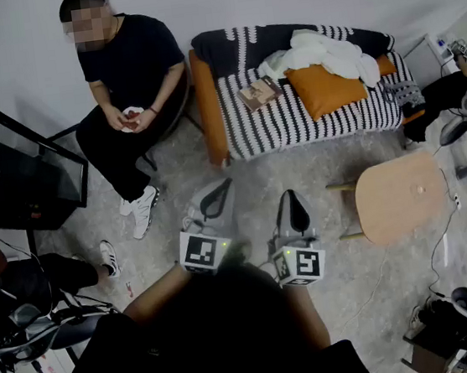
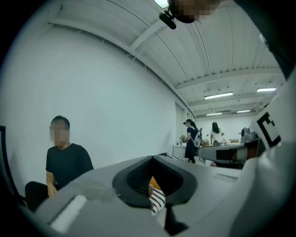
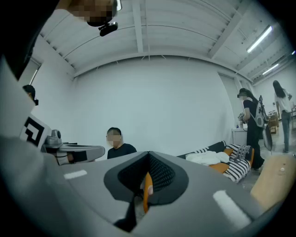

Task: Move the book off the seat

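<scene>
Grey speckled floor, white walls, a bare working room. Sofa against the far wall, black-and-white striped cover, orange frame showing at its end.

Book lies flat on the striped seat toward the sofa's left end in the head view. White blanket is just beside it, orange cushion near.

Task state: not begun, by my reading. Book is on the seat and untouched.

Left gripper and right gripper hang side by side over the floor, well apart from the sofa, both aimed roughly toward it. Both have jaws pressed together with nothing between them; only orange frame and stripes show through the gap behind the tips.

What is left: all of it. Close in on the sofa, spread 1 gripper, take the book, lift it clear, set it down elsewhere. Round wooden table stands near the sofa's right end, a likely landing spot.

1 person sits on a chair left of the sofa. Cables and gear crowd the room's edges.
</scene>
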The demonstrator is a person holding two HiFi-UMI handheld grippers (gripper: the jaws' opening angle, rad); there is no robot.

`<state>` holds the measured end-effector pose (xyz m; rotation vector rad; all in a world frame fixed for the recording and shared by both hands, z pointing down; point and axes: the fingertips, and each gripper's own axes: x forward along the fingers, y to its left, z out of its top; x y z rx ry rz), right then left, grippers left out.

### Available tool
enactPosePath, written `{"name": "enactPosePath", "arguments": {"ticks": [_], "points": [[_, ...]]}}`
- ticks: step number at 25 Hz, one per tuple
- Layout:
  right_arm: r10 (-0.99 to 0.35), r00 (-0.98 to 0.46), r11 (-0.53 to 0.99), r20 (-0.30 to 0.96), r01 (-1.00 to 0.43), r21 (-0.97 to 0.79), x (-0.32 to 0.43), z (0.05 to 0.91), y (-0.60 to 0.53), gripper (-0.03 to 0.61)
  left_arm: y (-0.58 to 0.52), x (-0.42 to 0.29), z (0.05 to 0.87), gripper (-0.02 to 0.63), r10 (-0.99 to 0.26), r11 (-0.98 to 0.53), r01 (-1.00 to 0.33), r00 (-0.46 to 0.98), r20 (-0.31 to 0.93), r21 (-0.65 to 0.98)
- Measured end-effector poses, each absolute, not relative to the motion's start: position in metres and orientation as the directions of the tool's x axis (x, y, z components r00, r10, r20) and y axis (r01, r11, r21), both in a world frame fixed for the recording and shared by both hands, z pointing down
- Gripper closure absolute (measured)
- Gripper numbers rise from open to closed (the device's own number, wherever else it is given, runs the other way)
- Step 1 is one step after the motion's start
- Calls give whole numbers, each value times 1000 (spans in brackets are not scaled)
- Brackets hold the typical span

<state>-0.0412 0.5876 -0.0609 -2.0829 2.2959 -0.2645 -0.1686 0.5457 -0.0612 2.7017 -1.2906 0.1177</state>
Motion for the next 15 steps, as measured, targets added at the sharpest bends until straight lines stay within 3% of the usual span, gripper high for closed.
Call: {"name": "enactPosePath", "arguments": {"ticks": [15], "points": [[-991,-106,93,84,-986,-140,-38,-60,594,571,549,-164,-58,607,-766,-621,-779,627,140,90]]}}
